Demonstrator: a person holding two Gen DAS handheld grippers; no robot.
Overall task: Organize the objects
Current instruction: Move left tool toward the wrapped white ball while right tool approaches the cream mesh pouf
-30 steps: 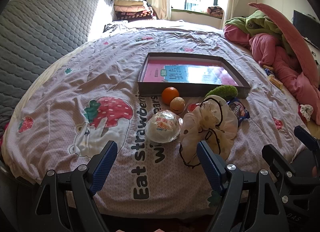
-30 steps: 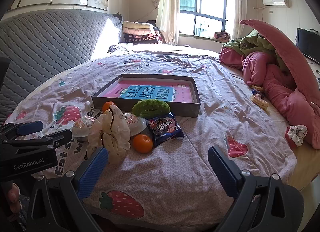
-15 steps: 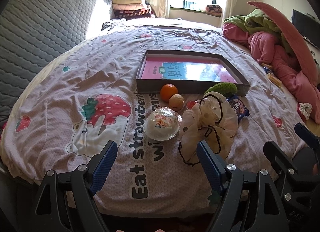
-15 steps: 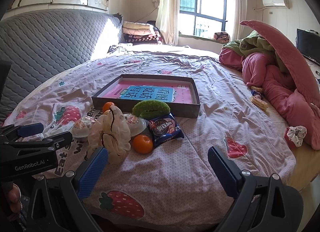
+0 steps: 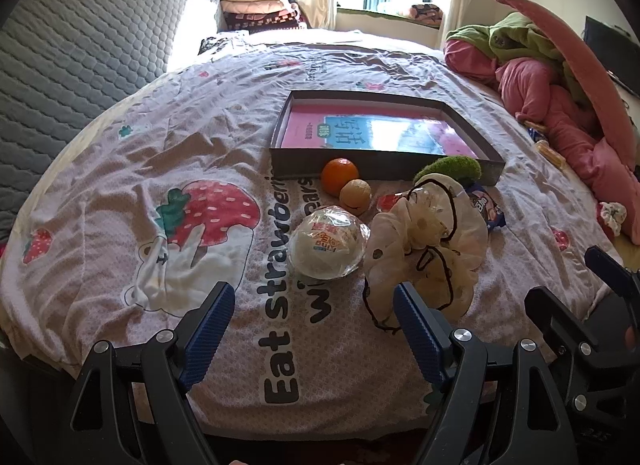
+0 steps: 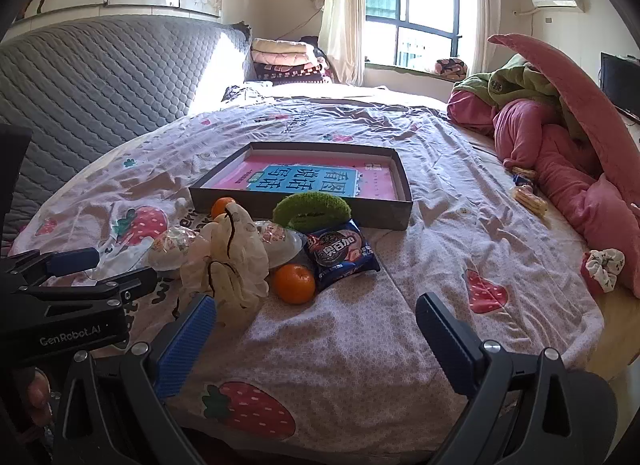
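Note:
A shallow dark box (image 5: 276, 157) (image 6: 402, 217) with a pink and blue booklet inside lies mid-bed. In front of it sit an orange (image 5: 339, 175), a paler fruit (image 5: 355, 193), a wrapped white bun (image 5: 327, 243), a cream scrunchie (image 5: 428, 241) (image 6: 236, 253), a green fuzzy scrunchie (image 6: 312, 207) and a blue snack packet (image 6: 340, 253). A second orange (image 6: 294, 283) shows in the right wrist view. My left gripper (image 5: 314, 323) is open just before the bun. My right gripper (image 6: 316, 339) is open, short of the second orange.
The strawberry-print bedspread (image 5: 160, 169) covers the bed. A grey quilted headboard (image 6: 100, 81) stands at left. Pink and green bedding (image 6: 560, 137) is heaped at right, with small snacks (image 6: 528, 197) and a floral scrunchie (image 6: 604, 265) beside it.
My left gripper has moved slightly forward towards the bun and scrunchie. The right gripper has barely moved. No object has moved.

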